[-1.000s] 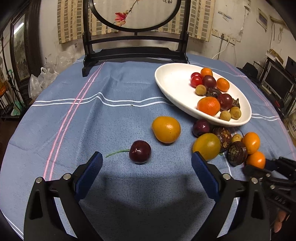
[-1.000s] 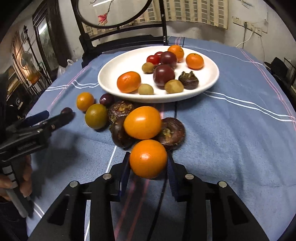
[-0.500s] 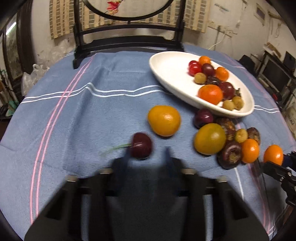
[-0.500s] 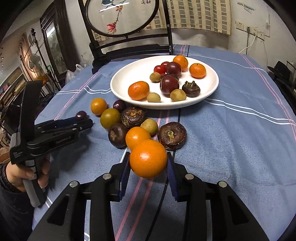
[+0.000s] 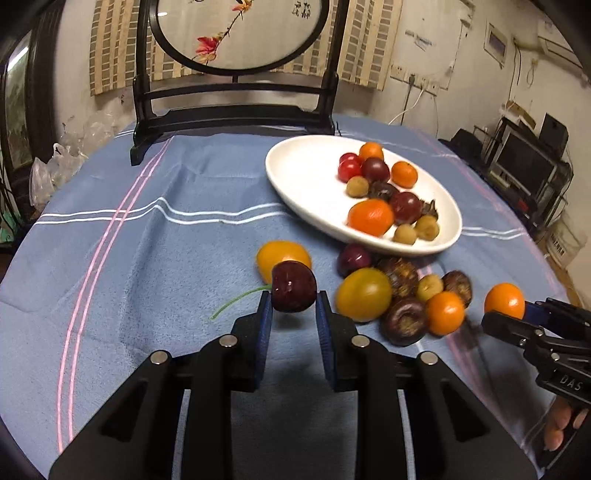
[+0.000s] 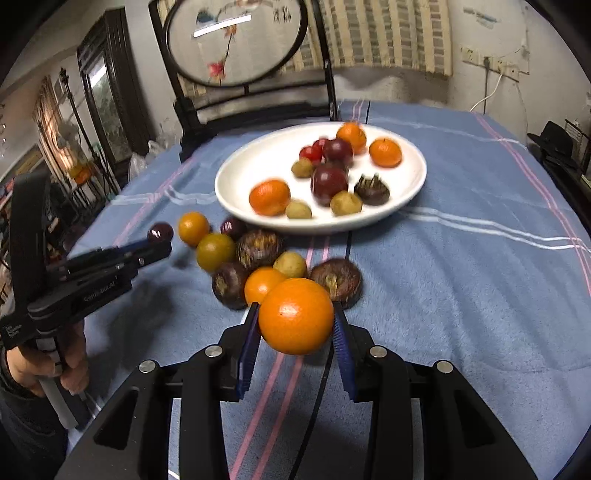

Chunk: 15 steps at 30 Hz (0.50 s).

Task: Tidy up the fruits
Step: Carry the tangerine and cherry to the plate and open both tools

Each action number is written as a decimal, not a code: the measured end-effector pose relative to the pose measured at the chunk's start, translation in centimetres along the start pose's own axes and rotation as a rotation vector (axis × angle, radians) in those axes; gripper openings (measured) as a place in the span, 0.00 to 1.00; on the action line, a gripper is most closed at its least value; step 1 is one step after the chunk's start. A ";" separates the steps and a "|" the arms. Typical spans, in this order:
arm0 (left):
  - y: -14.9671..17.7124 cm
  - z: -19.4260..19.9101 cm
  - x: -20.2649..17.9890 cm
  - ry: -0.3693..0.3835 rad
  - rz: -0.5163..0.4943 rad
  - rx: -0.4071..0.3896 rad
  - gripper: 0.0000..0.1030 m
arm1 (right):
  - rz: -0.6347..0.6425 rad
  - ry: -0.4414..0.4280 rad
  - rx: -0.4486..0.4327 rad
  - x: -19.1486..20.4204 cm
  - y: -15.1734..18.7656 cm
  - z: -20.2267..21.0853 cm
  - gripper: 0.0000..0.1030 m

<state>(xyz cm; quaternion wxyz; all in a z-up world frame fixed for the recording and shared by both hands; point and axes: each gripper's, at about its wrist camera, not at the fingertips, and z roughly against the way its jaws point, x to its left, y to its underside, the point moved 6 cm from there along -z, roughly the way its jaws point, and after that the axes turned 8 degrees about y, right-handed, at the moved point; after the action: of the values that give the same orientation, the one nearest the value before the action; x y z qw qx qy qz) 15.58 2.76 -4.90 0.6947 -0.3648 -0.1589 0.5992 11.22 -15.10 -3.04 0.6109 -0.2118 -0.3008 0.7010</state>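
Legible lettering, left wrist view: "DAS" in pale capitals on the black body of the right gripper (image 5: 517, 314), at the lower right edge. Dark calligraphic characters at the upper right of the round embroidered screen (image 5: 242, 31); not decipherable.

Right wrist view: pale printed word on the side of the left gripper (image 6: 162, 245), blurred, beginning perhaps "Gen"; remainder unreadable. Small white label lines at its rear end, above the hand; too small to read. Dark characters on the same round embroidered screen (image 6: 236, 37), likewise illegible. No numbers, brands or signs readable elsewhere.
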 end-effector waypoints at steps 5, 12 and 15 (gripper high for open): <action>-1.9 0.8 -2.1 0.041 -0.024 -0.013 0.22 | -0.041 -0.021 -0.076 -0.4 -2.1 1.7 0.37; -8.1 0.0 -5.7 0.068 -0.077 -0.070 0.23 | 0.022 0.024 -0.174 0.1 -8.4 1.6 0.37; -10.2 -2.9 -5.5 0.038 -0.041 -0.046 0.23 | 0.004 0.040 -0.152 -0.3 -10.6 -1.2 0.37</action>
<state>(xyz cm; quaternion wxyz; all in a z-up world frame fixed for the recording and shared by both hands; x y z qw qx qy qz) 23.54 -3.59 1.43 0.7010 -0.3888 -0.1668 0.5741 19.84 -14.43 3.29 0.5973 -0.2722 -0.3406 0.6731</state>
